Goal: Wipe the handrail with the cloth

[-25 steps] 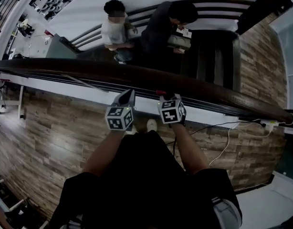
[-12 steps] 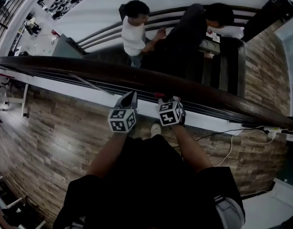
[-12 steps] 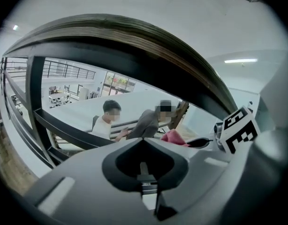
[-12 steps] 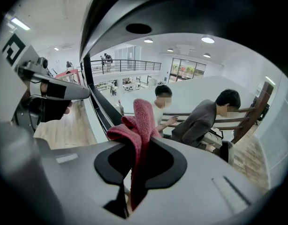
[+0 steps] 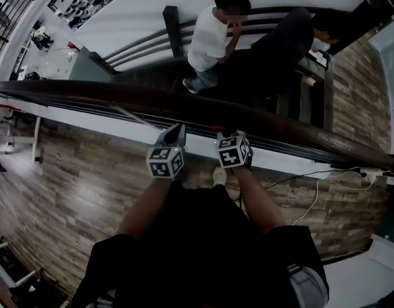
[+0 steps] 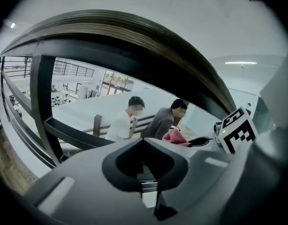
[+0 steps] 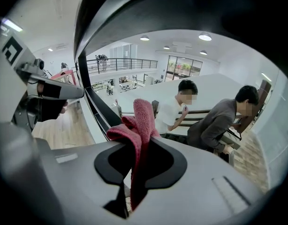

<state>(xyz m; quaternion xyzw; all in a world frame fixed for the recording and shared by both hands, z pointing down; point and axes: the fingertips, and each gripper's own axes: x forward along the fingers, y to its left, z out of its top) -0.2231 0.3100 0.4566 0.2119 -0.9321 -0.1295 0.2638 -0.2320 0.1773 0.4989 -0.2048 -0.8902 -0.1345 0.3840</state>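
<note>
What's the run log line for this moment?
right gripper: shut on cloth | left gripper: shut, empty | handrail: cloth contact unclear

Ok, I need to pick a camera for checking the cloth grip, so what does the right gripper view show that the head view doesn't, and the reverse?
Only the right gripper view: the right gripper with its jaws shut on the red cloth, plus ceiling lights. Only the head view: the person's forearms and the white cable on the floor. Both: the dark handrail, the left gripper, and two people on the stairs past the rail.
</note>
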